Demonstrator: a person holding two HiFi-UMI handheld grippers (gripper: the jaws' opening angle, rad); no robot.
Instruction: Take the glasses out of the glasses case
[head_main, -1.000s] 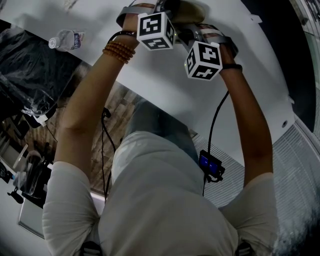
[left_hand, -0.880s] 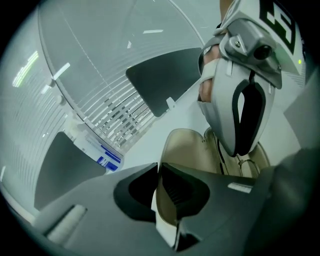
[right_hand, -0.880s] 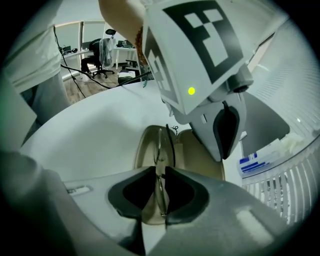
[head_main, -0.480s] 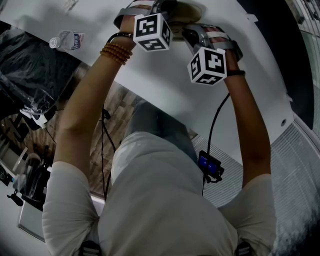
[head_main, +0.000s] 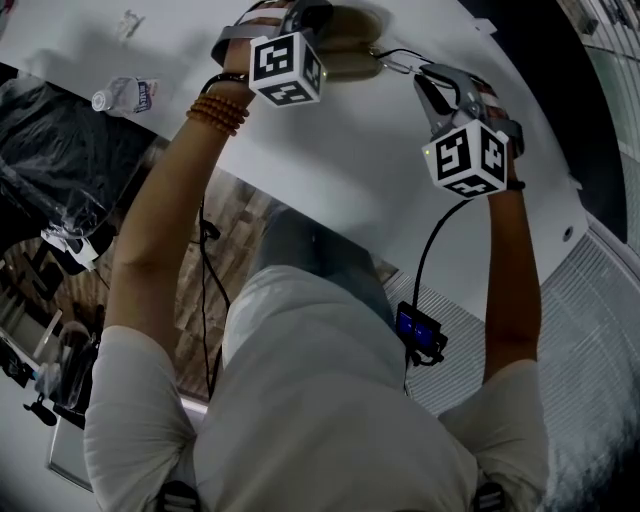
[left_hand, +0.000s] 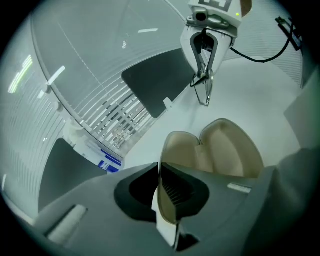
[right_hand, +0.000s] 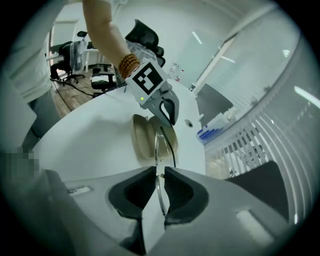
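An open beige glasses case (left_hand: 220, 150) lies on the white table (head_main: 330, 170); it also shows in the head view as the case (head_main: 350, 45) and in the right gripper view as the case (right_hand: 142, 137). My left gripper (left_hand: 162, 197) is shut on the case's near rim. Thin wire-framed glasses (right_hand: 159, 150) hang clear of the case, above and to its right, with my right gripper (right_hand: 158, 182) shut on their frame. From the left gripper view the right gripper (left_hand: 204, 75) holds the glasses (left_hand: 206, 92) in the air. The head view shows the glasses (head_main: 395, 62) only faintly.
A plastic water bottle (head_main: 125, 95) lies on the table's left part. A dark mat (left_hand: 155, 82) and a blue-printed box (left_hand: 102, 157) sit beyond the case near the slatted wall. A black cable (head_main: 430, 250) trails from the right gripper. The table edge runs close to my body.
The right gripper has lifted and swung to the right, away from the case, carrying the glasses out. The left gripper has stayed on the case.
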